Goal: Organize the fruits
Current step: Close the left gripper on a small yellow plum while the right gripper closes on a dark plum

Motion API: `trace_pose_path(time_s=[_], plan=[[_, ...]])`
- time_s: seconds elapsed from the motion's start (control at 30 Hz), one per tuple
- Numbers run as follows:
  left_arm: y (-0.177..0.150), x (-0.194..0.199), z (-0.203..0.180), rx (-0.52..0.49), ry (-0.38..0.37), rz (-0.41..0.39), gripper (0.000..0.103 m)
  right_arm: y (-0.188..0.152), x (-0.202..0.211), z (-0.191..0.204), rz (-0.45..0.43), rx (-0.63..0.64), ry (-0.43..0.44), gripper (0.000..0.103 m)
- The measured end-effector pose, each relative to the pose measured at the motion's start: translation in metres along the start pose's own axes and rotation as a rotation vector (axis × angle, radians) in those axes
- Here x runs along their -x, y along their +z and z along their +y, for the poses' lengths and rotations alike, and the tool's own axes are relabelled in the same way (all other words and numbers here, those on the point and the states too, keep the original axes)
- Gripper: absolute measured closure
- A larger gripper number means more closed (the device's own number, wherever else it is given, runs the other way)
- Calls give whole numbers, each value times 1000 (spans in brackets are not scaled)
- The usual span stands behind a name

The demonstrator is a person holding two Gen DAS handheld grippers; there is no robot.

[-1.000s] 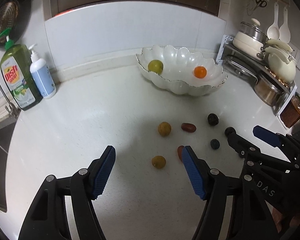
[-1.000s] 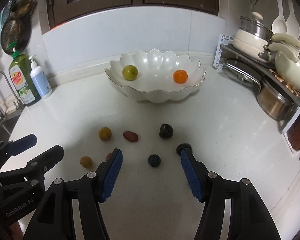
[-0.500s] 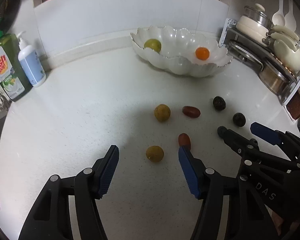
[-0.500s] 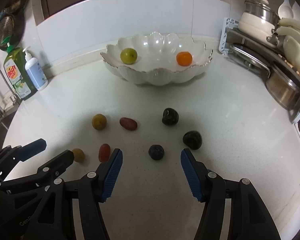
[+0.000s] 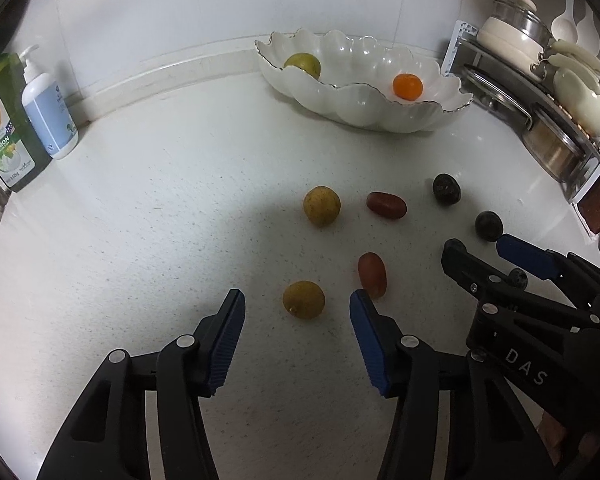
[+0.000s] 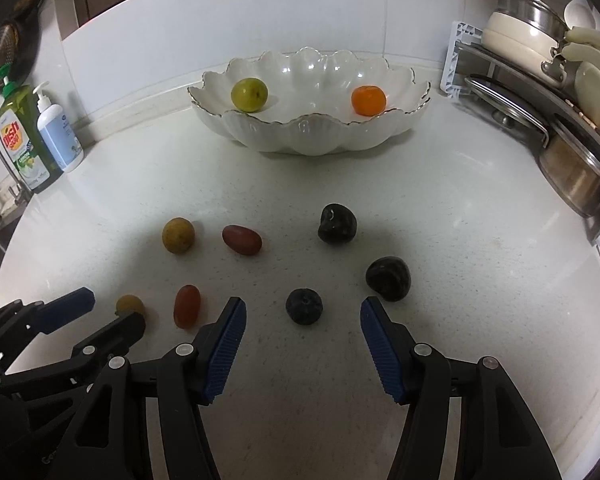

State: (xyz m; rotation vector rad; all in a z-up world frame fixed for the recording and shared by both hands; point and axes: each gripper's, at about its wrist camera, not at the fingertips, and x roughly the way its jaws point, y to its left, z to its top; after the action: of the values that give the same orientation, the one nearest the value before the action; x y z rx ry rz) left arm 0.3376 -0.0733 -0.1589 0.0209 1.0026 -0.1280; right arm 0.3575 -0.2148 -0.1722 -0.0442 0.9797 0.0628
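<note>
— Between the left gripper's [image 5: 297, 320] open jaws?
— A yellow fruit [image 5: 303, 299] on the worktop [image 5: 159, 220].
— And the right gripper [image 6: 303, 322]?
— Jaws open around a dark berry [image 6: 304, 306]; nothing gripped.

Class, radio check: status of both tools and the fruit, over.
Left tool open, small yellow fruit between tips. Right tool open, dark round fruit ahead. Bowl holds two. Path clear.

bowl [image 6: 308, 136] – white, gold rim; orange fruit [image 6: 368, 100]; fingers [image 6: 225, 334] – blue
</note>
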Motion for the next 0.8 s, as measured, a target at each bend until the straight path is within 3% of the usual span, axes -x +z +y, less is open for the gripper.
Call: trace_pose_path(time_s=[0.43, 0.73, 0.8], plan=[[2, -13, -1, 13, 7, 23, 57, 2, -15, -1, 19, 8, 7, 54], [3, -17, 1, 19, 7, 28, 67, 1, -20, 4, 25, 41, -1, 68], [3, -18, 1, 16, 12, 27, 69, 1, -21, 5, 23, 51, -2, 76]])
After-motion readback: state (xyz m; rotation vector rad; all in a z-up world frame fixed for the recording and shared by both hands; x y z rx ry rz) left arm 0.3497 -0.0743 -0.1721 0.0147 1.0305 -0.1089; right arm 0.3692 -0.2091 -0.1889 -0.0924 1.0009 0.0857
